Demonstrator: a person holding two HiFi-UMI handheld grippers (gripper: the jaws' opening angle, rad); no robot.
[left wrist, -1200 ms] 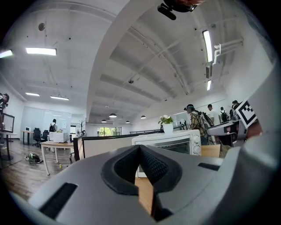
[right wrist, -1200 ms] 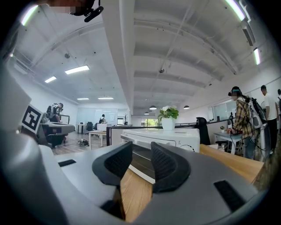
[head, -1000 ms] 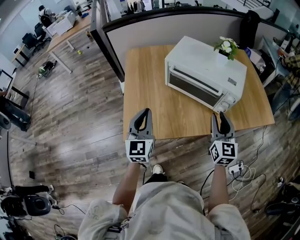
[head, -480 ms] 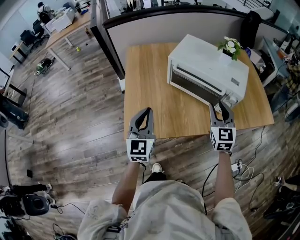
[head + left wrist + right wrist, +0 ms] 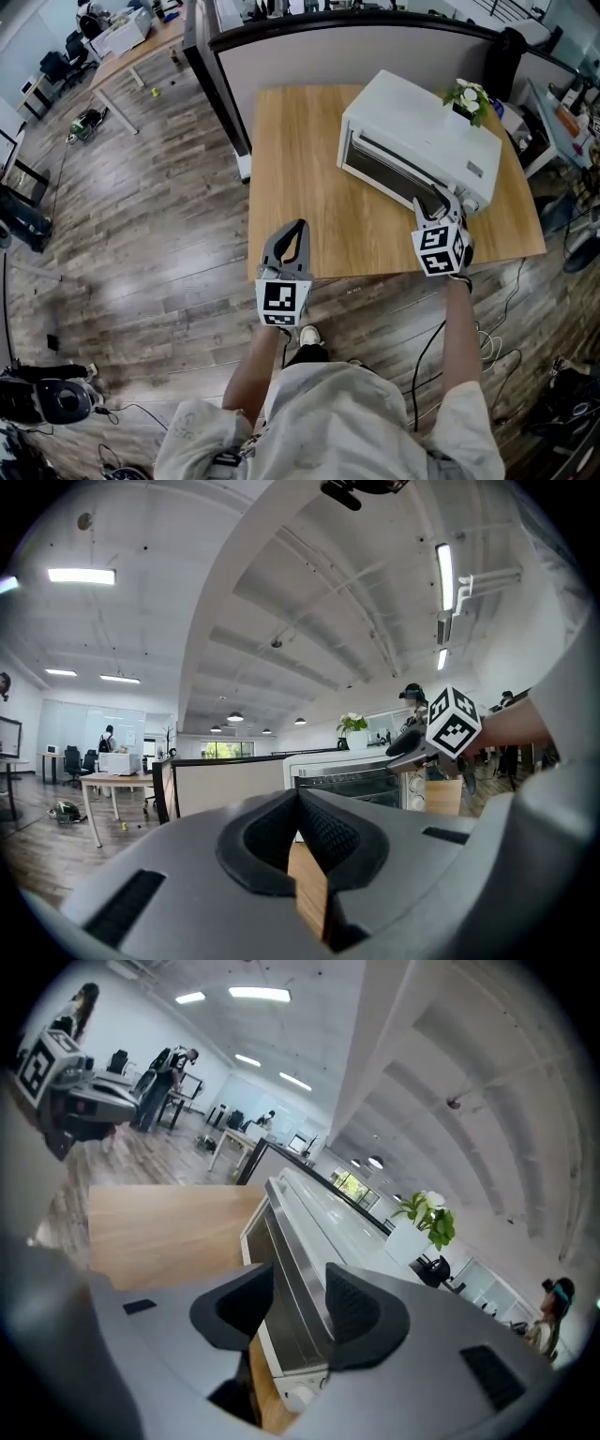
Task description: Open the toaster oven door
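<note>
The white toaster oven (image 5: 422,141) stands at the back right of the wooden table (image 5: 300,169), its glass door (image 5: 382,176) shut and facing me at a slant. My right gripper (image 5: 434,200) is at the door's right end, rolled over, and its jaws have just been opening. In the right gripper view its jaws (image 5: 295,1279) stand open with the door's silver handle bar (image 5: 292,1241) running through the gap; the pads do not press on it. My left gripper (image 5: 292,232) hovers over the table's near edge, shut and empty, its pads meeting (image 5: 298,794).
A potted plant (image 5: 466,96) sits on top of the oven. A grey partition wall (image 5: 309,56) runs behind the table. Bare wood lies left of the oven. Cables (image 5: 424,356) trail on the floor by the table's right front corner.
My right gripper has moved forward to the oven's right front, rolled over and opened its jaws. The left gripper has stayed put.
</note>
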